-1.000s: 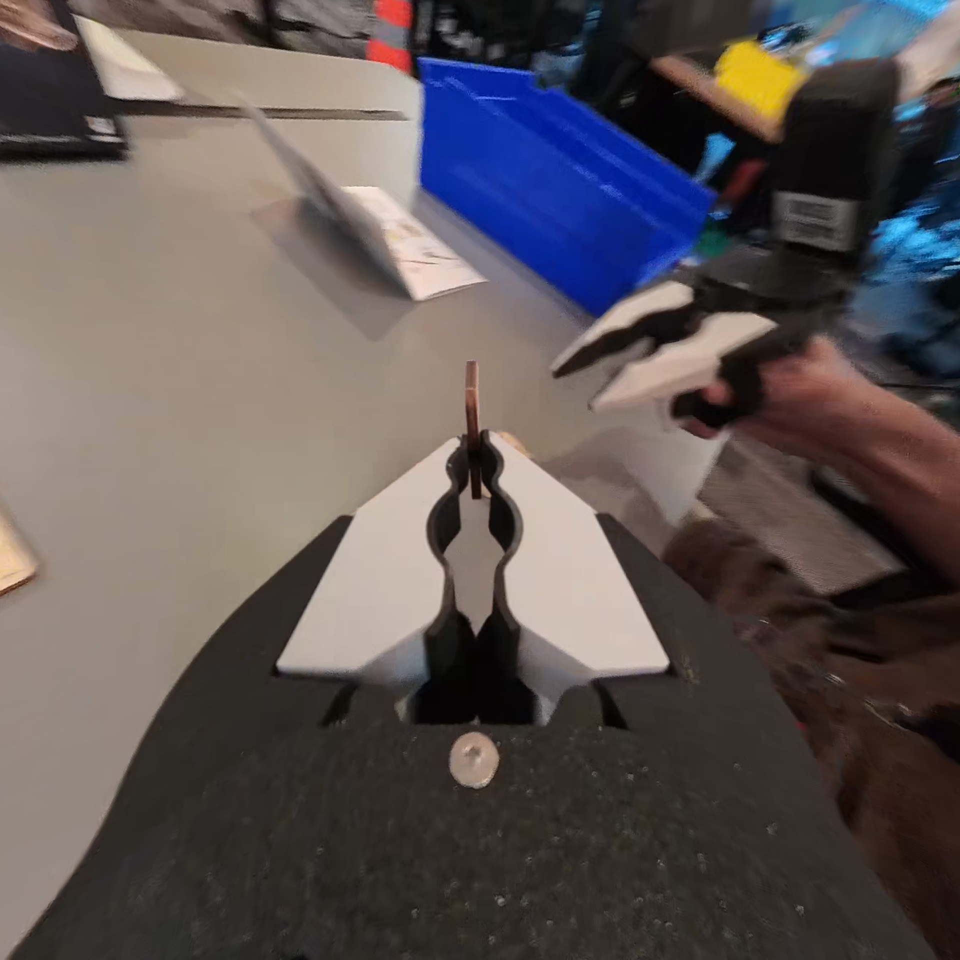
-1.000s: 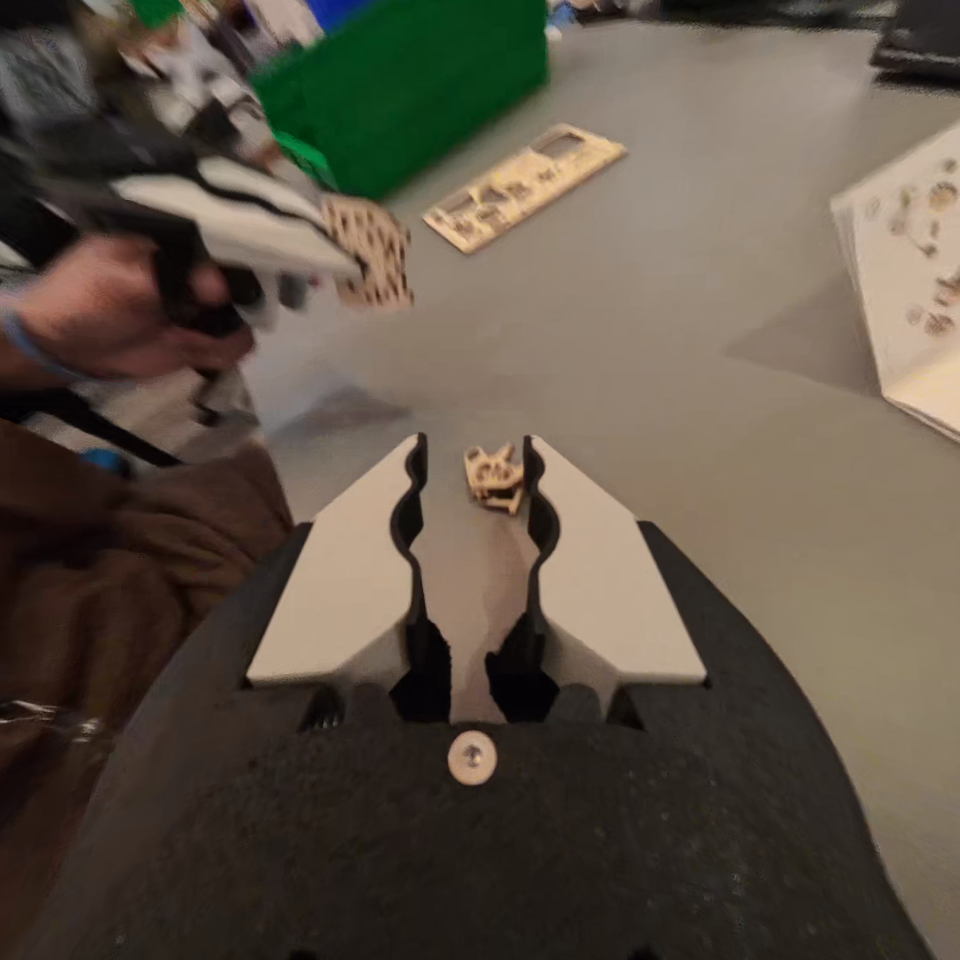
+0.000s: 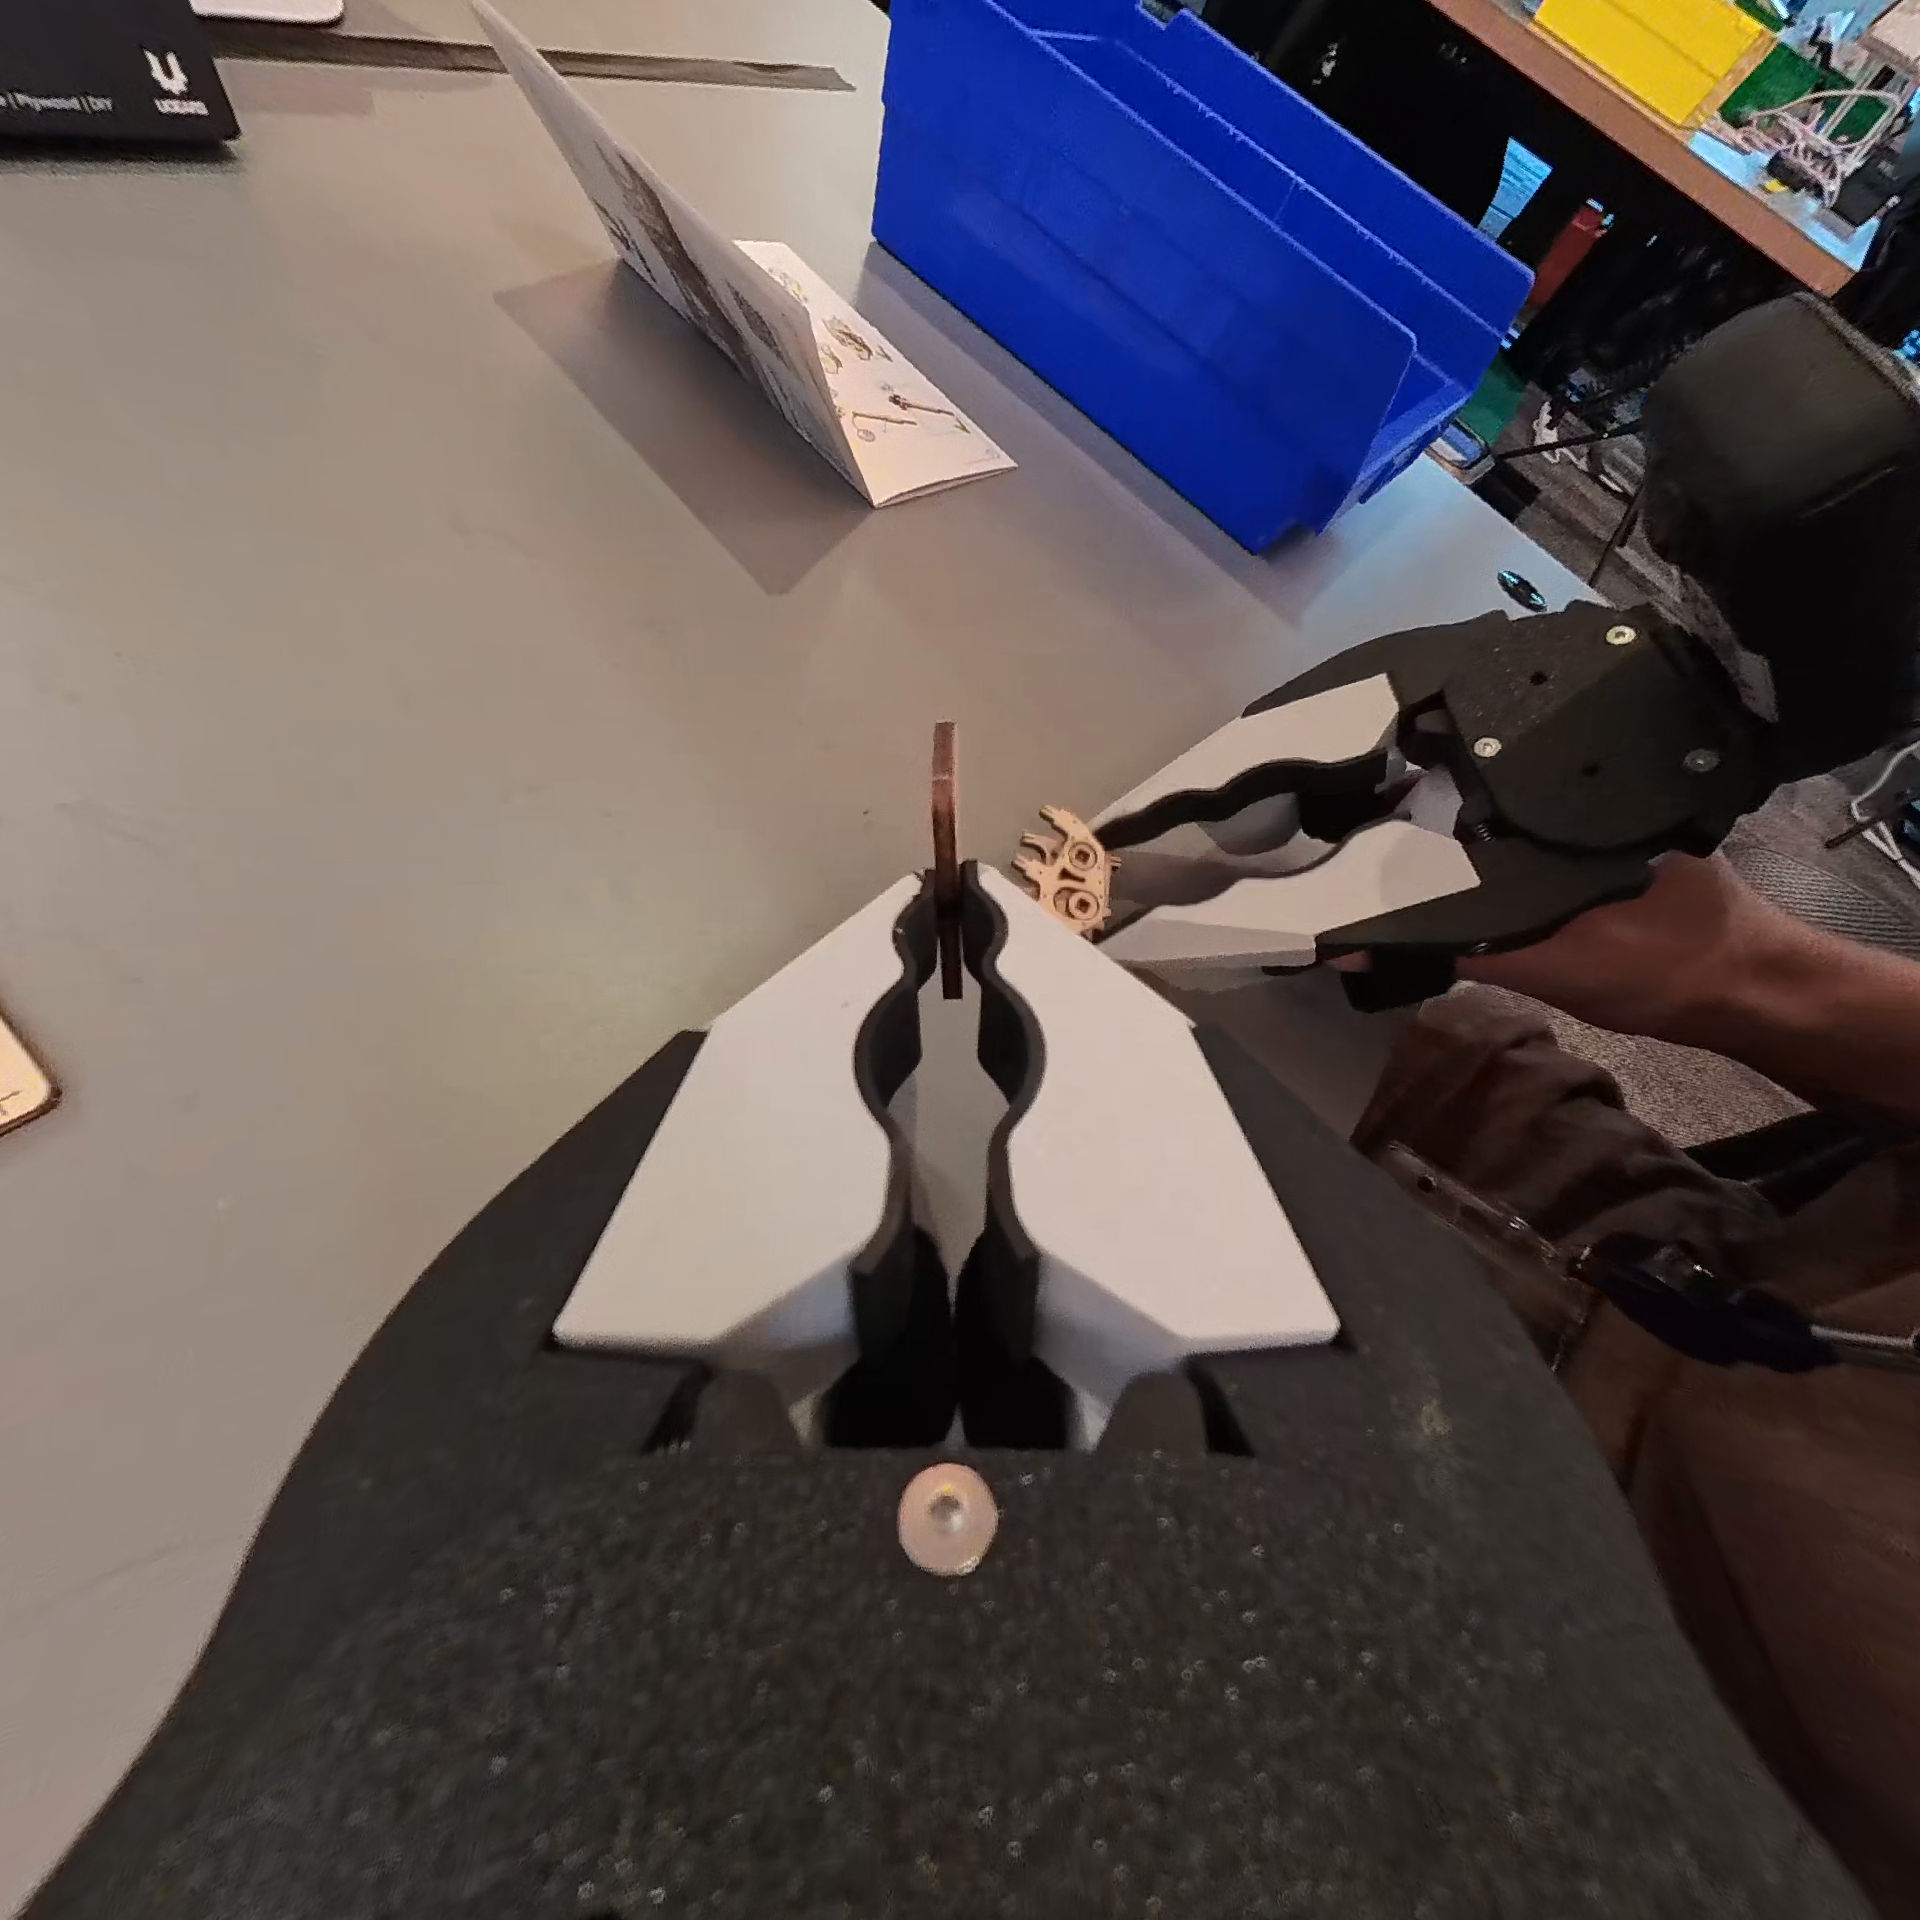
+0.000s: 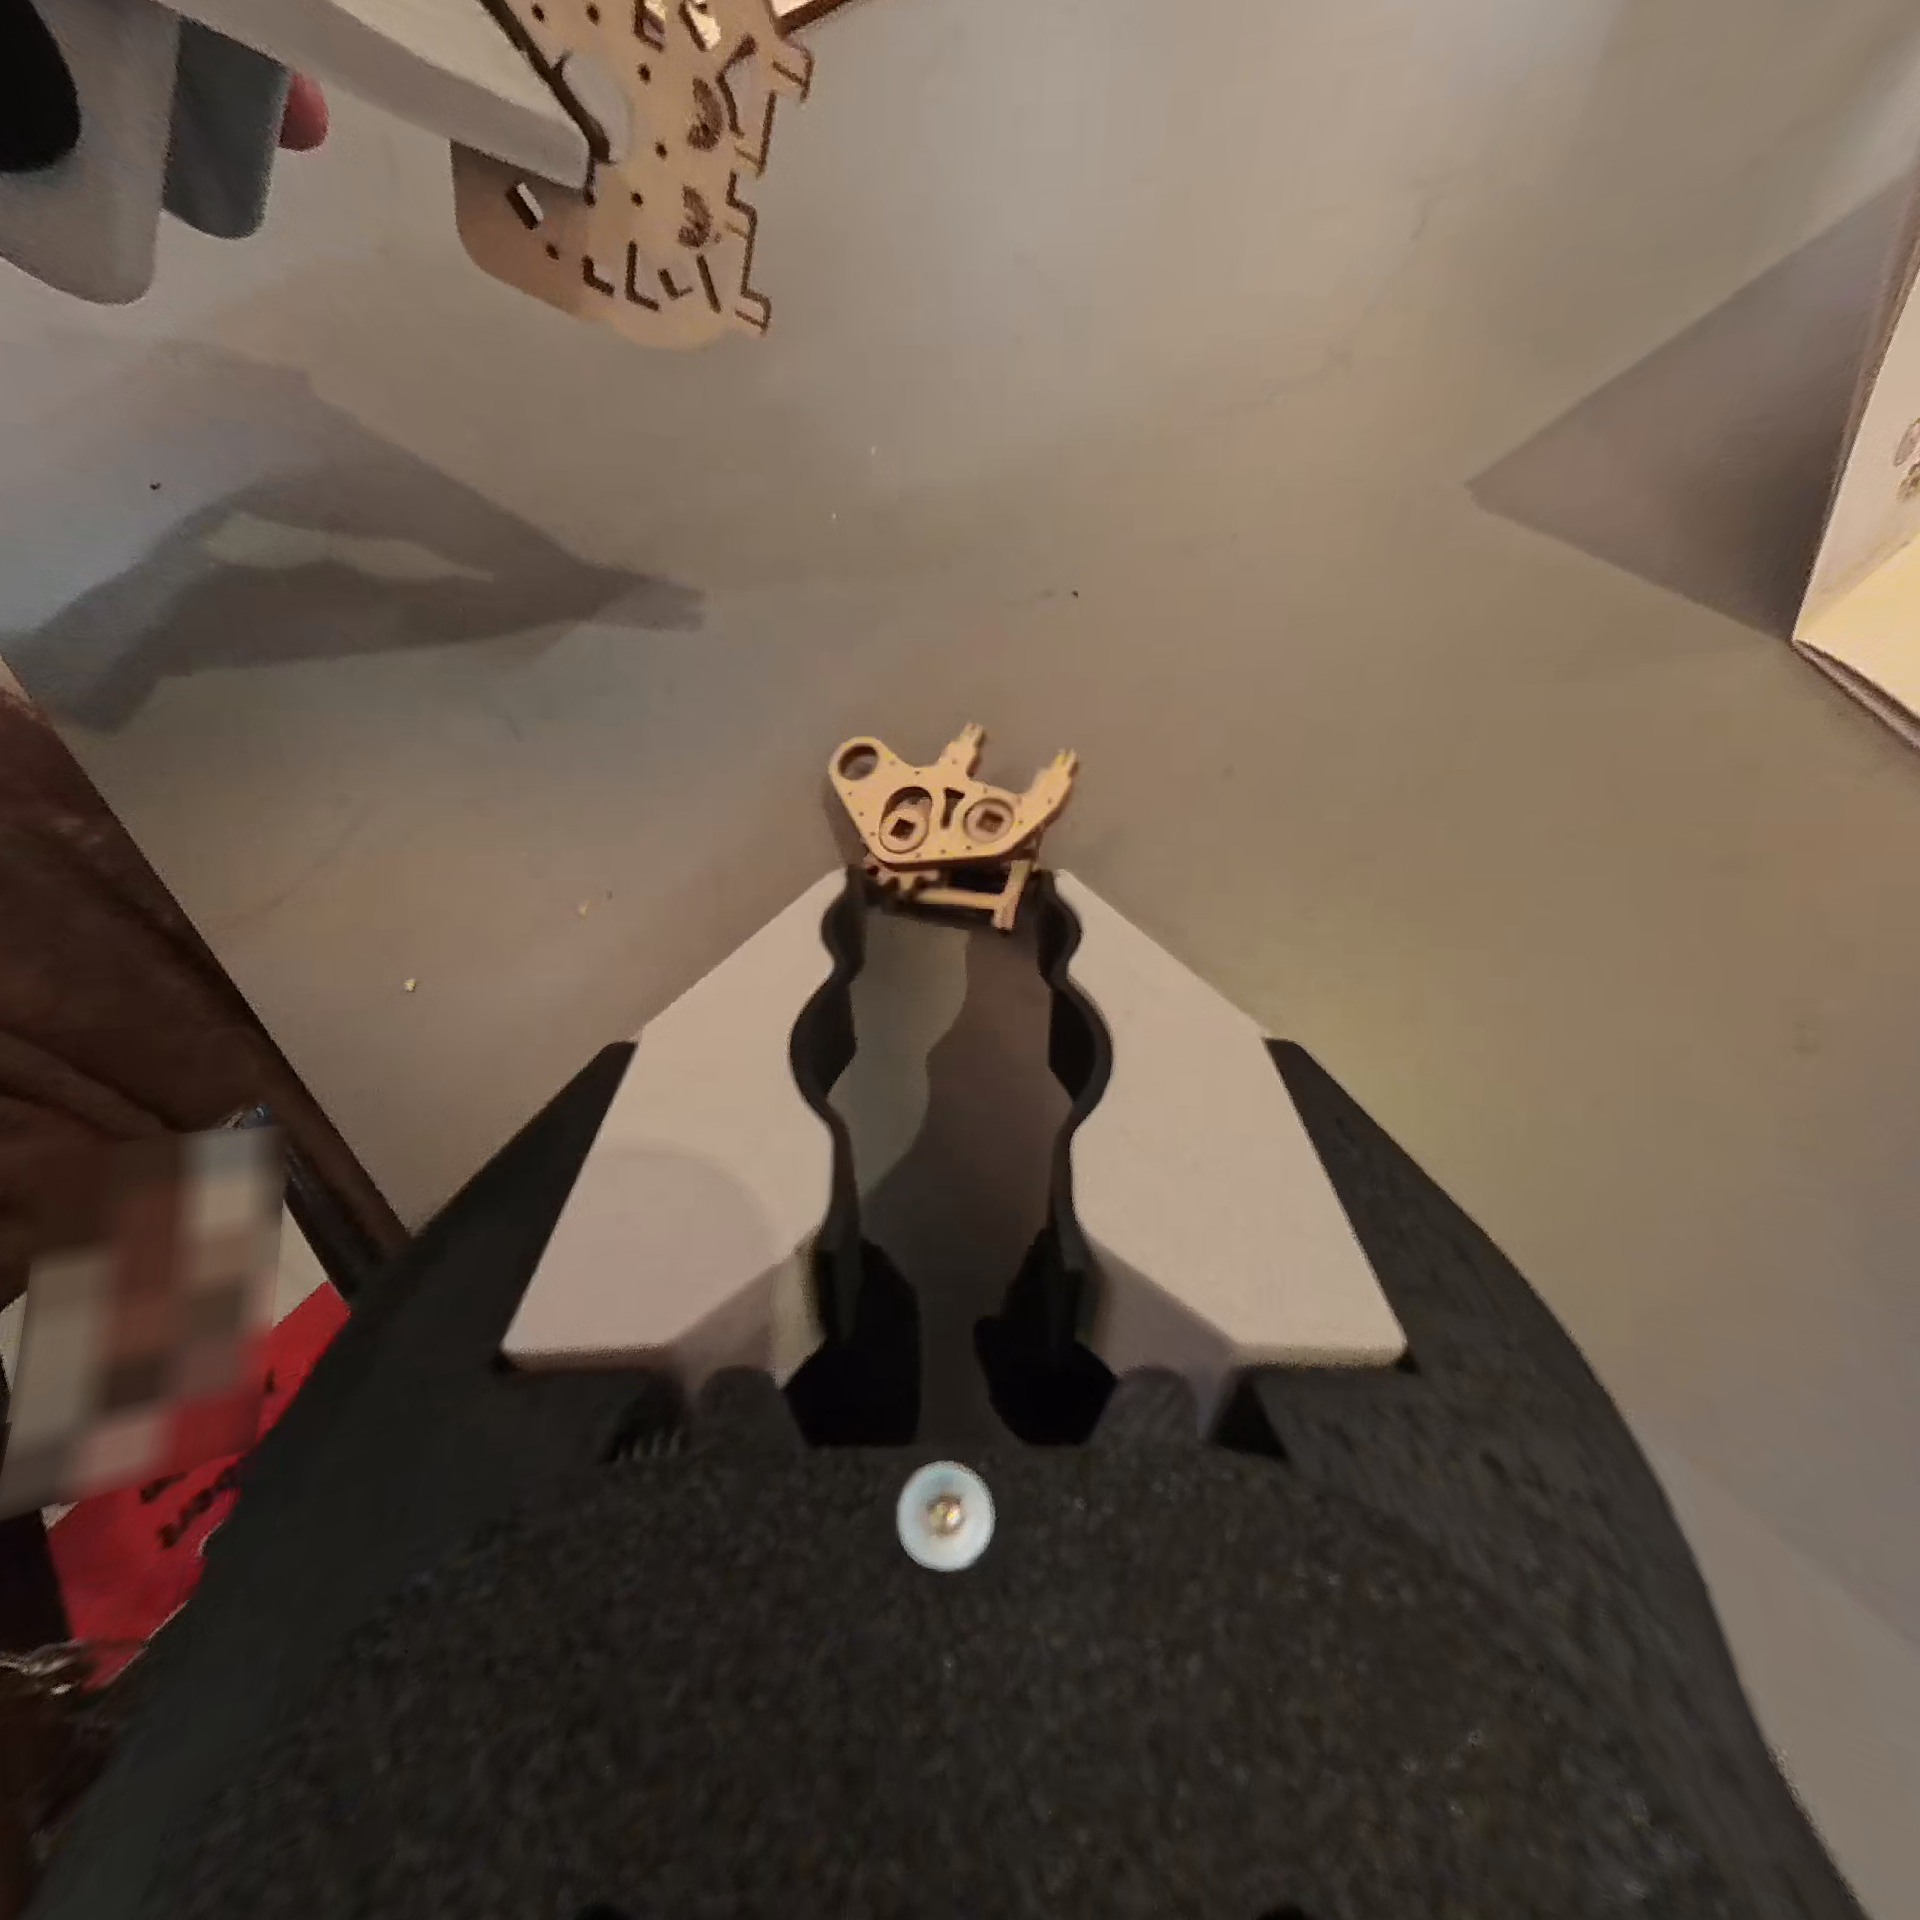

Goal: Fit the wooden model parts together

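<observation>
Wooden plate [image 3: 944, 831] is pinched edge-on between the fingertips of the left gripper [image 3: 944, 896], long axis running away from the camera; in the right wrist view its perforated face shows. Small wooden assembly [image 4: 951, 821] rests on the grey table [image 4: 1351, 520], gripped at the tips of the right gripper [image 4: 951, 888], prongs pointing away. Folded instruction sheet [image 3: 790, 343] stands near the blue bin [image 3: 1143, 270]; its print is not transcribed.

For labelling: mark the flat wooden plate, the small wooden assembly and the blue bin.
flat wooden plate [image 4: 665, 208], right wrist view, perforated face.
small wooden assembly [image 4: 951, 816], right wrist view, top face.
blue bin [image 3: 1122, 260], left wrist view, side wall.
</observation>
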`<action>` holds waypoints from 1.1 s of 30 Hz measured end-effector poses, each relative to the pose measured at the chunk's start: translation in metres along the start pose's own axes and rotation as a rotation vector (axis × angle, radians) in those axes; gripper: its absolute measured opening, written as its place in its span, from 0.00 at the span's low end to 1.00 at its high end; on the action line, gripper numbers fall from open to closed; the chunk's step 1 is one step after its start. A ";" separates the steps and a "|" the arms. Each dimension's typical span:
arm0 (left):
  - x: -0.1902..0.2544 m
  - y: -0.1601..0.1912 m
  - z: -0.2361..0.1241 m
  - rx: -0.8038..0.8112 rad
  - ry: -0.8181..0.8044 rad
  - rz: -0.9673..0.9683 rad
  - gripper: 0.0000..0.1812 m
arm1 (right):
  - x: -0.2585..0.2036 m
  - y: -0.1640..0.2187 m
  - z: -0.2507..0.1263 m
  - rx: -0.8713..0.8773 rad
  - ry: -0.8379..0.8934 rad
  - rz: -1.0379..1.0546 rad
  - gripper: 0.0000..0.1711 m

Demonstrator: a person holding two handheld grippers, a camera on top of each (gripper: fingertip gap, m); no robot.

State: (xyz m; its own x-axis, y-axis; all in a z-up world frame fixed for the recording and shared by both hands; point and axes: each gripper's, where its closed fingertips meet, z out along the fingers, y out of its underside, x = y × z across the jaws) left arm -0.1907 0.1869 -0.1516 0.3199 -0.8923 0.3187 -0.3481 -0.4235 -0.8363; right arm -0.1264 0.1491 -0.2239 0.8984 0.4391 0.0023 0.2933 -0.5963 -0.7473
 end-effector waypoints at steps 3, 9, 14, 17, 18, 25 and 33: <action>0.000 0.000 0.000 -0.002 -0.005 0.016 0.01 | 0.003 0.000 -0.001 -0.004 0.013 -0.003 0.09; 0.001 0.000 0.000 -0.007 -0.002 0.021 0.01 | 0.003 0.000 0.000 -0.003 0.001 0.017 0.05; 0.002 0.000 -0.001 -0.006 0.004 0.020 0.01 | 0.001 0.000 -0.001 -0.001 -0.008 0.018 0.06; 0.002 0.001 -0.001 -0.008 0.004 0.019 0.01 | -0.001 0.000 -0.001 0.004 -0.019 0.033 0.07; 0.002 0.001 -0.001 -0.011 0.003 0.018 0.01 | 0.000 0.000 -0.001 0.005 -0.019 0.035 0.07; -0.005 0.008 0.002 -0.047 -0.023 0.097 0.00 | 0.004 -0.005 -0.005 0.021 -0.025 0.059 0.02; -0.001 0.001 0.006 -0.011 0.033 0.268 0.01 | -0.003 -0.032 -0.032 0.115 -0.271 0.226 0.02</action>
State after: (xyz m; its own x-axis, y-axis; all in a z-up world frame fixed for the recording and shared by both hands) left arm -0.1861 0.1881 -0.1554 0.1864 -0.9773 0.1008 -0.4261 -0.1729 -0.8880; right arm -0.1284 0.1454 -0.1790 0.8126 0.4761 -0.3362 0.0445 -0.6258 -0.7787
